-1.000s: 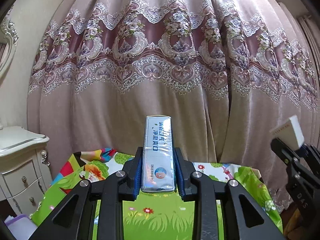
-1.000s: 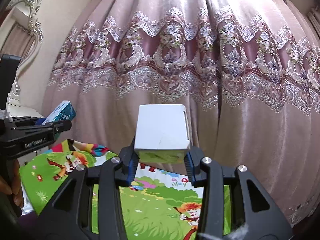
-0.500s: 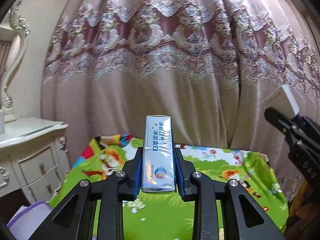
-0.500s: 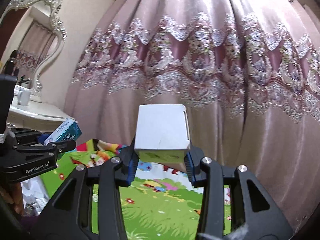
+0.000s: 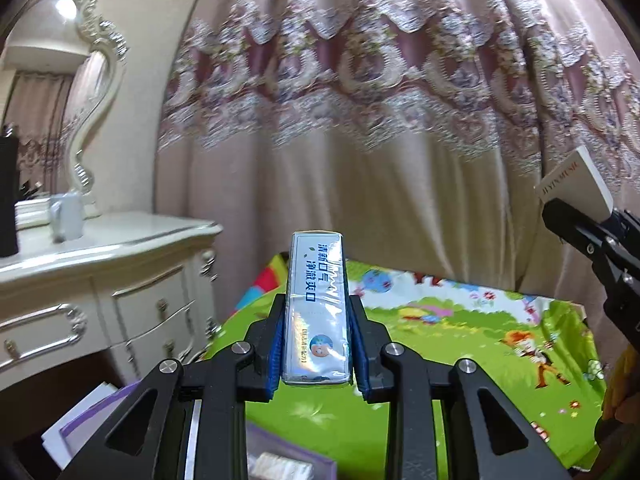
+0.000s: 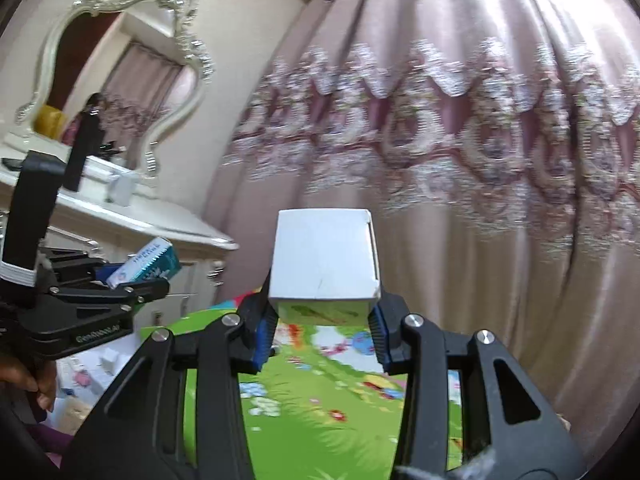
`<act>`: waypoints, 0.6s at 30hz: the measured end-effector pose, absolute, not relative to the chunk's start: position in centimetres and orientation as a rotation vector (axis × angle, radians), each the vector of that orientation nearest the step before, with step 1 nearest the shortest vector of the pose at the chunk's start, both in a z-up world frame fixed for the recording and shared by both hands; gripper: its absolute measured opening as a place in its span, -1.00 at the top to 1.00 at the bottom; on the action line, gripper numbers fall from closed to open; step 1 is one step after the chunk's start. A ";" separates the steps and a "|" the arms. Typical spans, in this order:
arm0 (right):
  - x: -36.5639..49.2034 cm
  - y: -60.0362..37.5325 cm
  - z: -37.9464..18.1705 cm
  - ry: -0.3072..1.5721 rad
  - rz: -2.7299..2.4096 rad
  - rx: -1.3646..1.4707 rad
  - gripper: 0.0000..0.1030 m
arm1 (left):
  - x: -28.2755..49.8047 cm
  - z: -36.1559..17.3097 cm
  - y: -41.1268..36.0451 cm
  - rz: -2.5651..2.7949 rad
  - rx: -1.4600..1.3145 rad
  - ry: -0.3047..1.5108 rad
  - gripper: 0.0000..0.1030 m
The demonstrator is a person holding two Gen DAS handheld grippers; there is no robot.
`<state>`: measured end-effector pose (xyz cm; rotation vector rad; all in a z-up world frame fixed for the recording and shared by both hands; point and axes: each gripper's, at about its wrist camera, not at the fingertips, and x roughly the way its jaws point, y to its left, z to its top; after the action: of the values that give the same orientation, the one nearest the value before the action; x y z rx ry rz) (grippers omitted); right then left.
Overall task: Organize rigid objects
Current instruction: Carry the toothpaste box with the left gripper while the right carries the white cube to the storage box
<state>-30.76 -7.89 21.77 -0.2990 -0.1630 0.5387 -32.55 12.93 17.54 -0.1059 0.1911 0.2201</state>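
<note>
My left gripper (image 5: 317,344) is shut on a long silver-blue toothpaste box (image 5: 317,300) that sticks forward between its blue pads. In the right wrist view the same box (image 6: 146,266) shows at the left, teal on its side, in the left gripper (image 6: 120,284). My right gripper (image 6: 322,328) is shut on a white carton (image 6: 324,256) with a green underside. That carton (image 5: 576,180) appears at the right edge of the left wrist view, held above a table with a green cartoon cloth (image 5: 460,344).
A cream dresser (image 5: 100,280) with drawers and an ornate mirror (image 6: 120,64) stands at the left, a white cup (image 5: 66,216) on top. A pink lace curtain (image 5: 380,120) hangs behind the table. Purple and white boxes (image 5: 88,412) lie low at the left. A hand (image 6: 24,380) holds the left gripper.
Both grippers have swung to the left with their boxes still held. The dresser and mirror have come into view, and more of the green table shows below the left gripper.
</note>
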 end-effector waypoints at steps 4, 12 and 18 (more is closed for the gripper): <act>-30.7 -4.7 21.1 -0.124 0.649 -0.348 0.14 | -33.5 16.0 15.4 0.274 -0.144 0.247 0.42; -30.6 1.3 19.1 -0.030 0.832 -0.433 0.13 | -35.4 12.7 20.4 0.405 -0.225 0.343 0.42; -29.7 4.9 17.4 0.115 0.950 -0.474 0.13 | -35.5 9.9 22.7 0.444 -0.292 0.442 0.42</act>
<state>-29.67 4.92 17.36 -0.4740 0.1145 0.9499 -35.48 22.75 9.93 -0.2920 0.4419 0.4443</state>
